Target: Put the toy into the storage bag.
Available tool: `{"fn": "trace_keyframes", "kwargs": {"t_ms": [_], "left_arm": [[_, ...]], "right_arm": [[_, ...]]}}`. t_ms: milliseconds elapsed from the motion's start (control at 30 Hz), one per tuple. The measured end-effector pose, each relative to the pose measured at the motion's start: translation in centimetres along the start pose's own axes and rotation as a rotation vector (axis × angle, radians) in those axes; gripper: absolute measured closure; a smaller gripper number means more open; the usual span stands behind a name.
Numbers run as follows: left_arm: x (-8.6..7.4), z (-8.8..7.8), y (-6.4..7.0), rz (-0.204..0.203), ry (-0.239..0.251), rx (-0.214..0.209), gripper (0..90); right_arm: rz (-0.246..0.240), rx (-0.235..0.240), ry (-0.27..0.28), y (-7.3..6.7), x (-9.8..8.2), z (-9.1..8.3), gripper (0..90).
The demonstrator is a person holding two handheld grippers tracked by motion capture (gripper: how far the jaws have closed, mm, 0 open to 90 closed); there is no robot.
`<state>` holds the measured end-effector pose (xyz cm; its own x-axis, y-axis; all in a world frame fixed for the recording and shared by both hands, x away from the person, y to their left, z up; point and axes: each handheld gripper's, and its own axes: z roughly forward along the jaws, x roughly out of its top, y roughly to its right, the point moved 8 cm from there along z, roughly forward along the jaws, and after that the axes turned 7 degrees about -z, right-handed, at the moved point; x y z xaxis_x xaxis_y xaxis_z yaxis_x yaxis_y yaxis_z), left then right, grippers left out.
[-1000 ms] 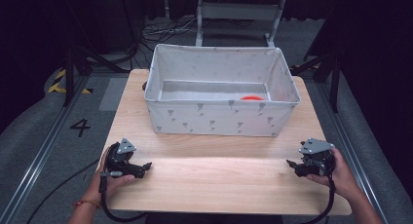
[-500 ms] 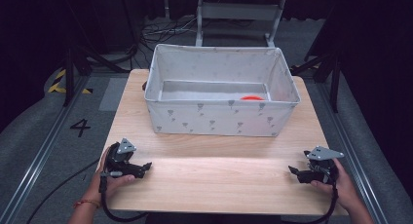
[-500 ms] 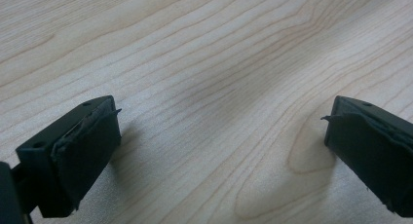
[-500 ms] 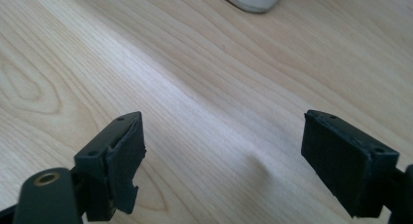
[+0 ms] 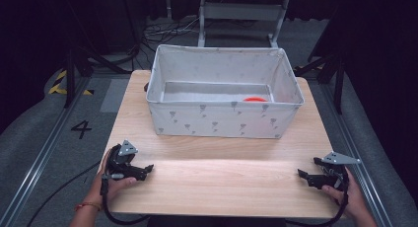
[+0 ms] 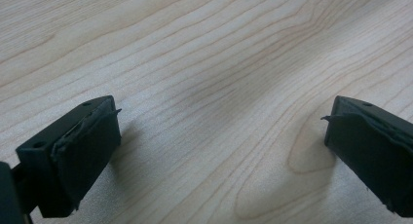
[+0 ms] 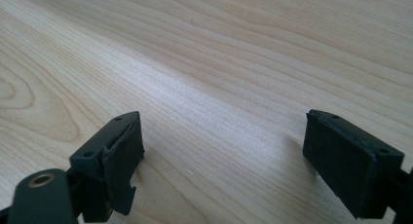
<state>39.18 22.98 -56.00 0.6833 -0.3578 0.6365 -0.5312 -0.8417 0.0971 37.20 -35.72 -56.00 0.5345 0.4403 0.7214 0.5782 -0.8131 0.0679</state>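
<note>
Plainly, a black "4" (image 5: 81,129) marks the grey floor; both tools, left (image 5: 146,170) and right (image 5: 302,175), rest open and empty on the pale wooden worktop (image 5: 222,172), near the grey fabric bin (image 5: 224,121)

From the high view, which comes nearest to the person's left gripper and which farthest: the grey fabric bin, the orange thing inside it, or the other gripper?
1. Grey fabric bin, ahead of the left gripper.
2. Orange object, inside the bin's right part.
3. Right gripper, at the table's far right edge.
</note>
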Motion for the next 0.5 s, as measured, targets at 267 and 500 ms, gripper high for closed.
{"fn": "trace_keyframes", "kwargs": {"t_ms": [267,500], "left_arm": [[-0.01,0.05,0.11,-0.014,-0.001,0.000,0.2],[0.07,0.12,0.15,-0.024,0.003,0.009,0.1]], "right_arm": [[0.000,-0.001,0.000,0.00,-0.01,0.00,14.7],[0.010,-0.013,-0.002,-0.02,-0.04,-0.04,14.6]]}}
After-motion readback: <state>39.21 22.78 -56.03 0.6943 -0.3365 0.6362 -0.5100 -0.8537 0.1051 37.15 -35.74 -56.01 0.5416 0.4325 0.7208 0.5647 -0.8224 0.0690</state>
